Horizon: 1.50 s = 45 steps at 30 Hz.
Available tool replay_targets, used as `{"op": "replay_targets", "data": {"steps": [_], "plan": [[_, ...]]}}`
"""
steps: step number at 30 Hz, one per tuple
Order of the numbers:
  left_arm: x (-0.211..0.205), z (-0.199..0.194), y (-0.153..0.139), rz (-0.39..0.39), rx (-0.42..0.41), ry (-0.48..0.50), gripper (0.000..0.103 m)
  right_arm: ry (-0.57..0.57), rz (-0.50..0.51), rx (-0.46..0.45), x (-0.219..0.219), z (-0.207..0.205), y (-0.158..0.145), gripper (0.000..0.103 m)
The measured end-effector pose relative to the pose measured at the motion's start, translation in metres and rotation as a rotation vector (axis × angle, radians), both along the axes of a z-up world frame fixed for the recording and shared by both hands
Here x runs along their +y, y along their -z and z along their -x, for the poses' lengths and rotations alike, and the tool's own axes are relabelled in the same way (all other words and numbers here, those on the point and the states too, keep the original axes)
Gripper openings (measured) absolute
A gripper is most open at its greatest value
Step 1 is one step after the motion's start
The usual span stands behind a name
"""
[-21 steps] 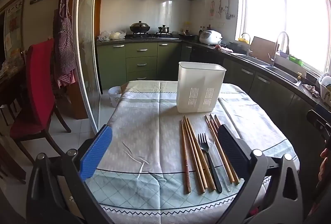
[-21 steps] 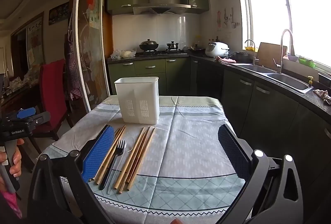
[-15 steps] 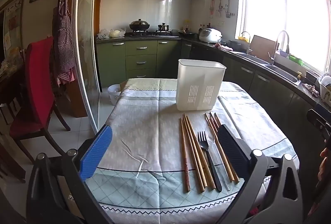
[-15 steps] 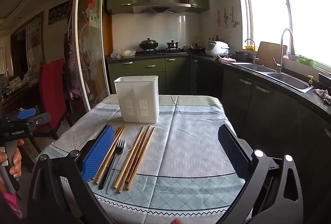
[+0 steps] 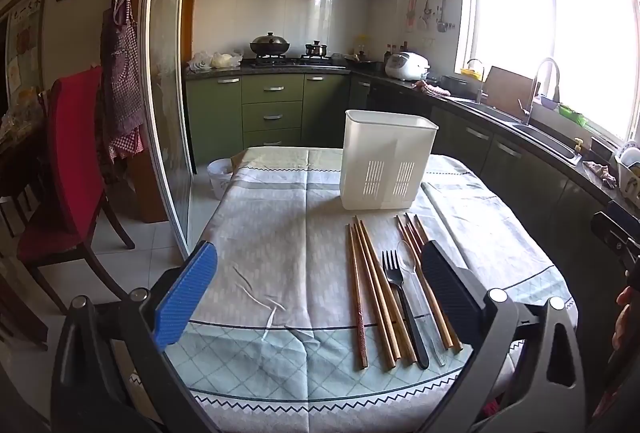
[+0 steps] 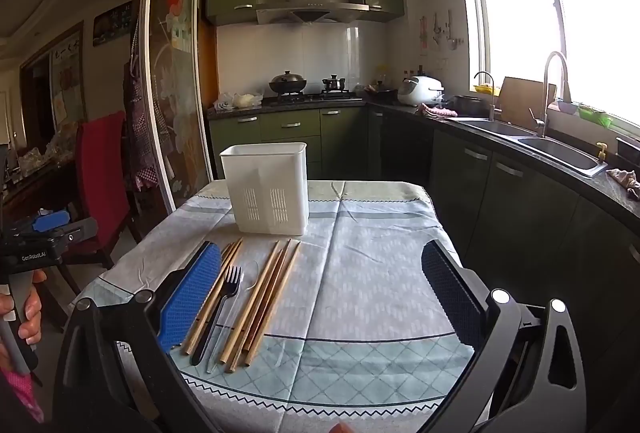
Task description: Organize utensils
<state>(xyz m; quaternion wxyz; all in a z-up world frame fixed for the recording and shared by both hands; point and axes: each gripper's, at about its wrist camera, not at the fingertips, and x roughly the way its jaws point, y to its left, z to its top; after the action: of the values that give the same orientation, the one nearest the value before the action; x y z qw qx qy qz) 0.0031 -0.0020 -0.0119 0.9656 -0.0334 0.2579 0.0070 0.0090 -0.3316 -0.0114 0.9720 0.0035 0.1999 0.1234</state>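
Note:
A white slotted utensil holder stands upright on the clothed table. In front of it lie several wooden chopsticks, a black plastic fork and a clear plastic spoon, side by side. My left gripper is open and empty, above the table's near edge, left of the utensils. My right gripper is open and empty, above the near edge, right of the utensils.
A red chair stands left of the table beside a sliding glass door. Green cabinets, a stove with pots and a sink counter run behind and to the right. A small white bin sits on the floor.
Both views have shifted very slightly; the utensils and holder have not moved, and both grippers stay open.

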Motion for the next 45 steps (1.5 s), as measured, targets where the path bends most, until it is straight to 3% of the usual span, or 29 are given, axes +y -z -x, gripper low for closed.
{"op": "replay_targets", "data": {"steps": [45], "plan": [[-0.0025,-0.0025,0.0041,0.001,0.009,0.003,0.097,0.003,0.000,0.009,0.0028,-0.0011,0.0054,0.099]]}}
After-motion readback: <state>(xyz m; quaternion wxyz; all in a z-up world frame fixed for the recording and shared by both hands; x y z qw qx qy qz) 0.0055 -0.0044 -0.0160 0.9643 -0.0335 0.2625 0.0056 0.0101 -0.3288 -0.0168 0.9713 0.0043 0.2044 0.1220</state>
